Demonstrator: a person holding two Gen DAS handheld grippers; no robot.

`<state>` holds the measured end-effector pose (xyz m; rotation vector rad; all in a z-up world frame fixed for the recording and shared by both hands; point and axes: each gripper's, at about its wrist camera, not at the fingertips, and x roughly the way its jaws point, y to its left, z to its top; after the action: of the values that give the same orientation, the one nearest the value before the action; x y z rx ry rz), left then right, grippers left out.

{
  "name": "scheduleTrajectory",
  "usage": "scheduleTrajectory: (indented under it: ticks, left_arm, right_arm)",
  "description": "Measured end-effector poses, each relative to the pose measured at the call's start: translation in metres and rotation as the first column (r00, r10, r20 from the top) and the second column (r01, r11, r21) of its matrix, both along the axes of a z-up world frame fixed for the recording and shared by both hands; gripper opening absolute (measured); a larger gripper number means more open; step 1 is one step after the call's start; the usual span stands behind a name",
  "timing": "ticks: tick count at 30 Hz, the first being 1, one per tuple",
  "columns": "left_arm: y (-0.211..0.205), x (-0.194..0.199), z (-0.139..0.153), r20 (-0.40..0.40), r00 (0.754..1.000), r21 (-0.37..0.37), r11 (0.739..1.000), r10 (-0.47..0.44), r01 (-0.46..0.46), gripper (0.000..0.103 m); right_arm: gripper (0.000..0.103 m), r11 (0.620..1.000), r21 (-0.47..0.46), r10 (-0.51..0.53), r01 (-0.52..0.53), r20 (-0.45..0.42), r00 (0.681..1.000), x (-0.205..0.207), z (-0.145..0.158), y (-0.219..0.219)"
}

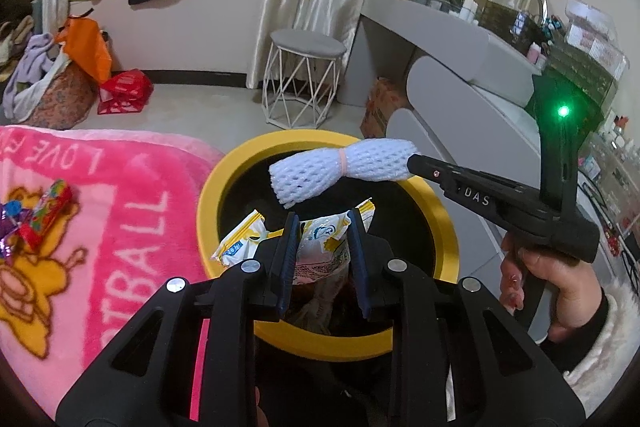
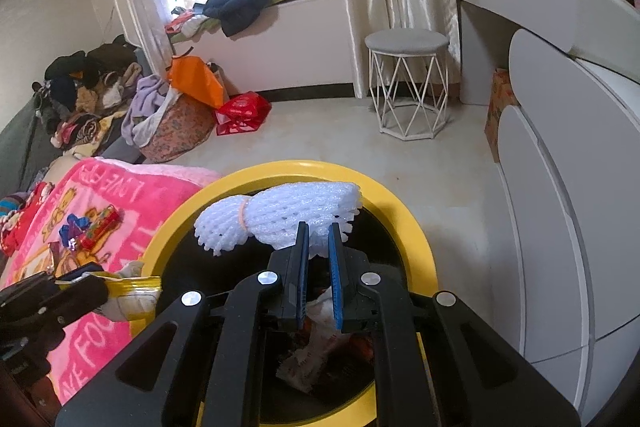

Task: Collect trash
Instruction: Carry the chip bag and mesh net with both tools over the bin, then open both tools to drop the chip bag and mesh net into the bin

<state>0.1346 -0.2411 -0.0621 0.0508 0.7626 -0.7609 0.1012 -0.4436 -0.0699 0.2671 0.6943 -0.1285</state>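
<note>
A yellow-rimmed black trash bin (image 1: pixel 444 215) stands beside the bed; its rim also shows in the right wrist view (image 2: pixel 416 239). My left gripper (image 1: pixel 322 221) is shut on a yellow and white snack wrapper (image 1: pixel 320 243) over the bin's mouth. My right gripper (image 2: pixel 318 229) is shut on a white foam fruit net (image 2: pixel 276 213) tied with a pink band, held above the bin; the net (image 1: pixel 340 167) also shows in the left wrist view. Candy wrappers (image 1: pixel 44 207) lie on the pink blanket (image 1: pixel 120 227).
Trash (image 2: pixel 316 351) lies inside the bin. A grey dressing table (image 1: pixel 440 23) and curved drawers (image 2: pixel 560 211) stand on the right. A wire stool (image 1: pixel 304 79), a red bag (image 1: pixel 124 91) and laundry piles (image 2: pixel 120 107) sit on the floor.
</note>
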Motion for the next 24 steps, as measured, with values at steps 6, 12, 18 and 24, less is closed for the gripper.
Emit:
scheduleTrajectory:
  ticks: [6, 12, 18, 24]
  left_arm:
    - [-0.012, 0.008, -0.011, -0.025, 1.000, 0.028, 1.000, -0.014, 0.014, 0.019]
    - [-0.019, 0.018, -0.019, -0.044, 0.999, 0.047, 0.999, -0.015, 0.017, 0.020]
    - [-0.022, 0.022, -0.022, -0.056, 0.998, 0.049, 0.999, -0.010, 0.013, 0.020]
    - [-0.022, 0.021, -0.022, -0.053, 0.998, 0.047, 0.999, -0.023, 0.026, 0.036]
  right_arm:
    - [0.010, 1.000, 0.011, -0.005, 0.005, -0.018, 1.000, 0.002, -0.006, -0.002]
    - [0.010, 1.000, 0.015, -0.001, 0.001, -0.029, 1.000, 0.003, -0.010, -0.004]
    - [0.012, 1.000, 0.014, 0.002, -0.002, -0.034, 0.999, 0.005, -0.011, -0.002]
    - [0.031, 0.999, 0.046, -0.004, 0.005, -0.034, 0.999, 0.004, -0.015, -0.002]
